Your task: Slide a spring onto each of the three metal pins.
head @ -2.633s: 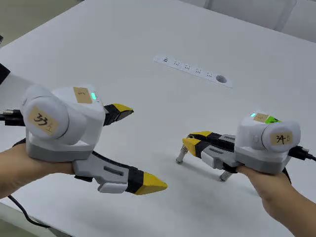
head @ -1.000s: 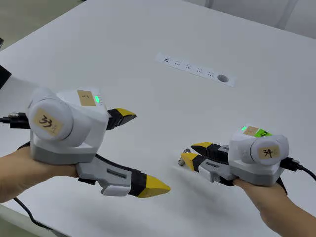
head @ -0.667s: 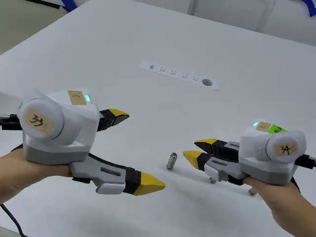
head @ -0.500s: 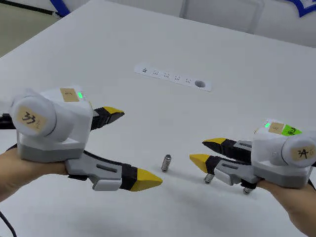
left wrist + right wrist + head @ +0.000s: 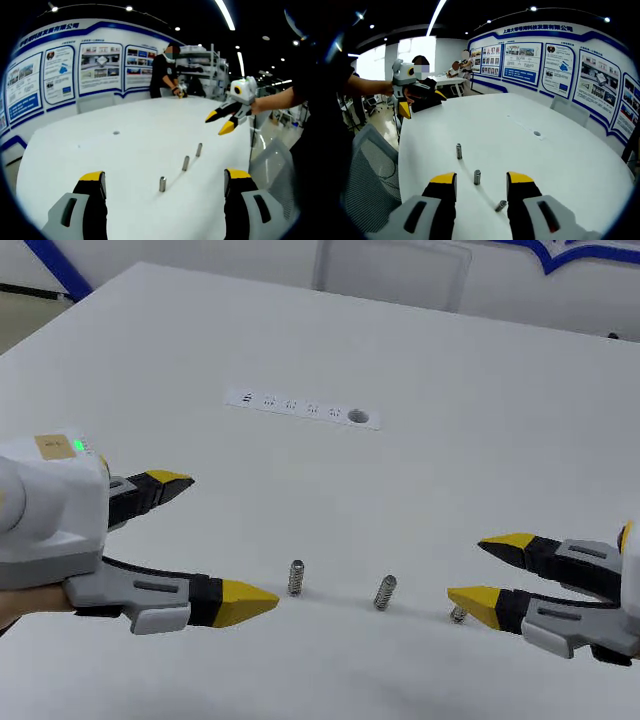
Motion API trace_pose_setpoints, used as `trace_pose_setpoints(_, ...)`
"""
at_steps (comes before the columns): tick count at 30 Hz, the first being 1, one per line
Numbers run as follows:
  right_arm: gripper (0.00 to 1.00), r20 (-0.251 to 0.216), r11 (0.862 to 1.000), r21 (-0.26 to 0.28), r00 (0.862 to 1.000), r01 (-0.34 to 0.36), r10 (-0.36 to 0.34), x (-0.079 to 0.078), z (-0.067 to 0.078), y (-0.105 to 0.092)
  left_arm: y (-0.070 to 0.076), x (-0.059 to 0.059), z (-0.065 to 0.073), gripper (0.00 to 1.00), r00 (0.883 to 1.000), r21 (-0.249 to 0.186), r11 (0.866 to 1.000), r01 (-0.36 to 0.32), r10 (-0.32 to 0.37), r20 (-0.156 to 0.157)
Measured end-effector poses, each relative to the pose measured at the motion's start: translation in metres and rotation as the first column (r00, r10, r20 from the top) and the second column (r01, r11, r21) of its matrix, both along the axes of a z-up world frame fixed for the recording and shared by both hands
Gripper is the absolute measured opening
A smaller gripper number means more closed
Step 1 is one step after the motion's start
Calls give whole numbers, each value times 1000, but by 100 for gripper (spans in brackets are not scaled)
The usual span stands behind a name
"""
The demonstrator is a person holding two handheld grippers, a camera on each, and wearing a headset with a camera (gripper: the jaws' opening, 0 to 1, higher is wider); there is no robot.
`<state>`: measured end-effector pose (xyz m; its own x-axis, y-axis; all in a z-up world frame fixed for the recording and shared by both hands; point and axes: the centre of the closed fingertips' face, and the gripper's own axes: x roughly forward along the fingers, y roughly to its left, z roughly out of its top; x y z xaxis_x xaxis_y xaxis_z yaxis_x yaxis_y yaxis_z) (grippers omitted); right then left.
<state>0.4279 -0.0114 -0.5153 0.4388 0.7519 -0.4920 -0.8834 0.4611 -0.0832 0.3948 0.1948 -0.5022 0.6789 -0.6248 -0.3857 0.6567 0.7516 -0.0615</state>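
Three small metal pins stand in a row on the white table. The left pin (image 5: 296, 578) and the middle pin (image 5: 385, 591) each carry a coiled spring. The right pin (image 5: 459, 614) sits low and tilted, half hidden behind a jaw of my right gripper (image 5: 478, 570). That gripper is open and empty, just right of the row. My left gripper (image 5: 215, 540) is open wide and empty, left of the row. In the right gripper view the pins (image 5: 477, 176) lie ahead of the right gripper (image 5: 482, 177). In the left gripper view the pins (image 5: 185, 163) lie ahead of the left gripper (image 5: 165, 176).
A white power strip (image 5: 300, 408) lies on the table (image 5: 420, 480) beyond the pins. A grey mesh chair (image 5: 365, 170) stands at the table's edge. People stand at benches far behind.
My right gripper has opened and drawn back to the right, leaving the pins standing alone. My left gripper has shifted left. The head camera has also moved.
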Motion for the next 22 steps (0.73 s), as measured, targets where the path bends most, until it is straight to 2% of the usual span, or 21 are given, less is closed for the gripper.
trace_pose_setpoints(6,45,-1,1000,-5,1000,17,-17,0,2,-19,2,-3,3,100,1000,16,1000,-2,2,1)
trace_pose_setpoints(10,50,2,1000,-16,1000,15,-15,-4,4,-29,5,-6,5,100,1000,42,999,5,-5,5)
trace_pose_setpoints(13,57,-2,1000,-18,1000,0,0,-8,5,-35,5,-7,7,100,1000,46,999,8,-8,9)
trace_pose_setpoints(18,69,-22,1000,-22,1000,-4,4,-14,4,-40,4,-10,10,100,1000,30,999,13,-13,4)
trace_pose_setpoints(22,78,-38,999,-36,999,-9,7,-17,0,-41,4,-12,9,100,1000,42,999,20,-20,-1)
